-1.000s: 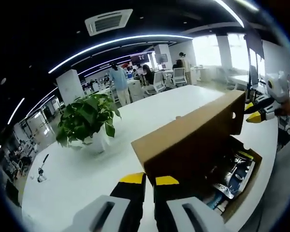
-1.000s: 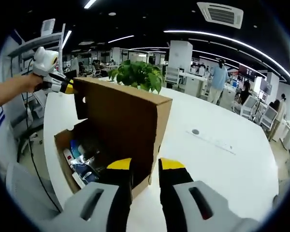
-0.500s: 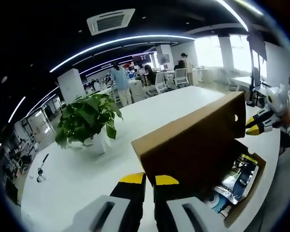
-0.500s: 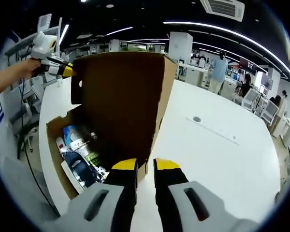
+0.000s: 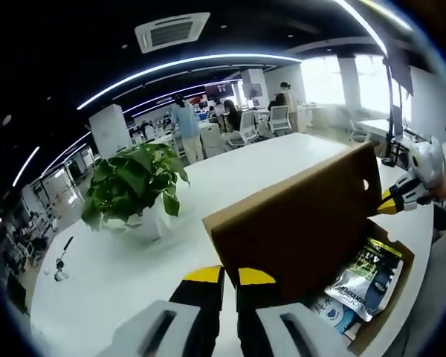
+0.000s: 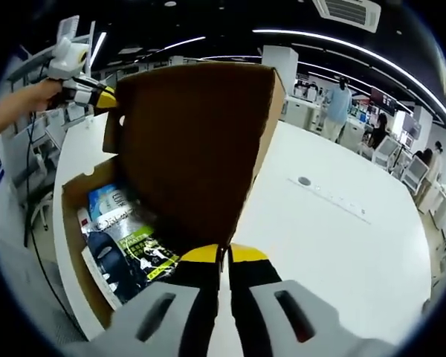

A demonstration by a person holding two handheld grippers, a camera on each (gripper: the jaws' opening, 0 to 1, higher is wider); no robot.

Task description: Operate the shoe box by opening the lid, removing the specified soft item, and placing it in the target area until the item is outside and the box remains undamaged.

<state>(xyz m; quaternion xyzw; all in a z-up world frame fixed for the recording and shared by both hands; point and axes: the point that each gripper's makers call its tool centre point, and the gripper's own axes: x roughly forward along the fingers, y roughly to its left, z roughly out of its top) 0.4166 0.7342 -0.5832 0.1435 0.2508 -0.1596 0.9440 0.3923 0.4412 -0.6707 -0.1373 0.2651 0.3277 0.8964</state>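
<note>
Both tools (image 5: 230, 277) (image 6: 221, 255) pinch raised lid (image 6: 197, 141) edge, lid hiding most box (image 6: 74, 195) contents; packets (image 6: 126, 245) partly visible.

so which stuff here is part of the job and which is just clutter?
Job: box, its raised lid, soft packs inside, left gripper, right gripper.
Clutter: potted plant, small round thing on the table, chairs, people behind.

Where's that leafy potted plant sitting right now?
In the left gripper view, the potted plant stands on the white table, left of the open shoe box.
</note>
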